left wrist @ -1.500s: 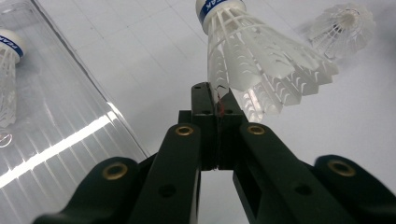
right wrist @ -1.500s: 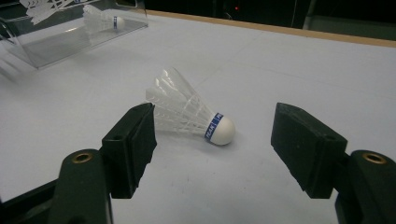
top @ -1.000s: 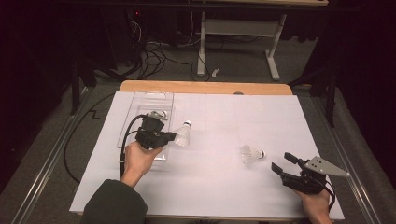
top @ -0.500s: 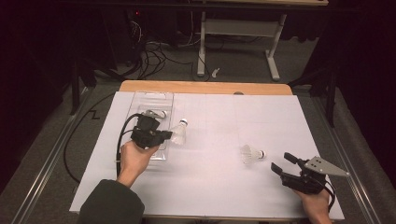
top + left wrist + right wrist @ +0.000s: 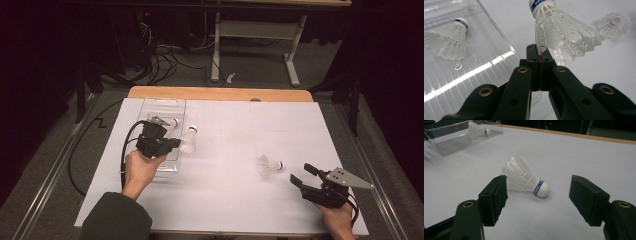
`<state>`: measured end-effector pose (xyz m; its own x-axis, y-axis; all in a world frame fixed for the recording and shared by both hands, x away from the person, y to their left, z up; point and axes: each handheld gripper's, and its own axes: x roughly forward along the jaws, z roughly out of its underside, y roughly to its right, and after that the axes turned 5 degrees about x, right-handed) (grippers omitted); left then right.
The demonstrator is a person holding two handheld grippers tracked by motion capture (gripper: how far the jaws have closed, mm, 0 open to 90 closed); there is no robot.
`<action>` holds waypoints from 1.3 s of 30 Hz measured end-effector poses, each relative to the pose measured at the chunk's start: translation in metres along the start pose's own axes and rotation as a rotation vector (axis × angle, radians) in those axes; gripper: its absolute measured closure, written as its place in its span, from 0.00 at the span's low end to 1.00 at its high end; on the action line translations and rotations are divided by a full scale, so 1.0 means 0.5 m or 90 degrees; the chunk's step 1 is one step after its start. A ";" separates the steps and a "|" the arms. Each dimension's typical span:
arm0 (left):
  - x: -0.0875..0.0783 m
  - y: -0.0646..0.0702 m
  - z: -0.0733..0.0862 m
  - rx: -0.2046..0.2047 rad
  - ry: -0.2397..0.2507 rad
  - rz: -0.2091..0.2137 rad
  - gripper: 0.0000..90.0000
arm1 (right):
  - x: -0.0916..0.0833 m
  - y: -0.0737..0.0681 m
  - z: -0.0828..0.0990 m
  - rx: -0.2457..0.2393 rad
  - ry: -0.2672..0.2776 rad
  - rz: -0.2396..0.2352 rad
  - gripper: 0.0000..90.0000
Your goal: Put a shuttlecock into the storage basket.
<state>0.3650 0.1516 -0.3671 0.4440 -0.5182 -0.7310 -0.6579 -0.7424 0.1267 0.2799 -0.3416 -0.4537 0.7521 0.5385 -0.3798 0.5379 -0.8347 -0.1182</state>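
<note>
Your left tool (image 5: pixel 539 56) is clamped on the feather edge of a white feathered shuttlecock (image 5: pixel 564 32), centre-left in the high view beside the clear plastic tray (image 5: pixel 165 107). Your right tool (image 5: pixel 537 195) stands apart, lower right, a second white shuttlecock (image 5: pixel 526 181) lying on the white desk (image 5: pixel 225 130) ahead.

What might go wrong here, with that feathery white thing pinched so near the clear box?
The left tongs pinch only the skirt's edge of the white feathered shuttlecock, so it could slip out or its feathers bend. It hangs beside the clear plastic tray, whose wall could snag it. The open right tongs could nudge the lying white shuttlecock away.
</note>
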 end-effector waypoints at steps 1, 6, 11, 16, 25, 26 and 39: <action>-0.001 -0.001 0.000 -0.001 0.000 -0.001 1.00 | 0.000 0.000 0.000 0.000 0.000 -0.001 0.35; -0.009 -0.008 0.000 -0.005 0.002 -0.009 1.00 | 0.000 0.000 0.000 -0.001 0.002 -0.001 0.35; -0.018 -0.017 0.002 -0.007 0.004 -0.017 1.00 | 0.000 0.000 0.000 0.000 0.002 -0.001 0.35; -0.024 -0.025 0.006 -0.014 0.006 -0.024 1.00 | 0.000 0.000 0.000 0.000 0.002 0.000 0.35; -0.035 -0.042 0.014 -0.028 0.019 -0.038 1.00 | 0.000 0.000 0.000 -0.001 0.002 -0.001 0.35; -0.036 -0.044 0.015 -0.031 0.021 -0.039 1.00 | 0.000 0.000 0.000 -0.001 0.002 -0.001 0.35; -0.047 -0.066 0.025 -0.048 0.029 -0.058 1.00 | 0.000 0.000 0.000 -0.001 0.001 0.000 0.35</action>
<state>0.3686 0.1936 -0.3623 0.5277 -0.4649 -0.7109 -0.5668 -0.8161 0.1129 0.2801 -0.3416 -0.4538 0.7521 0.5393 -0.3788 0.5390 -0.8341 -0.1171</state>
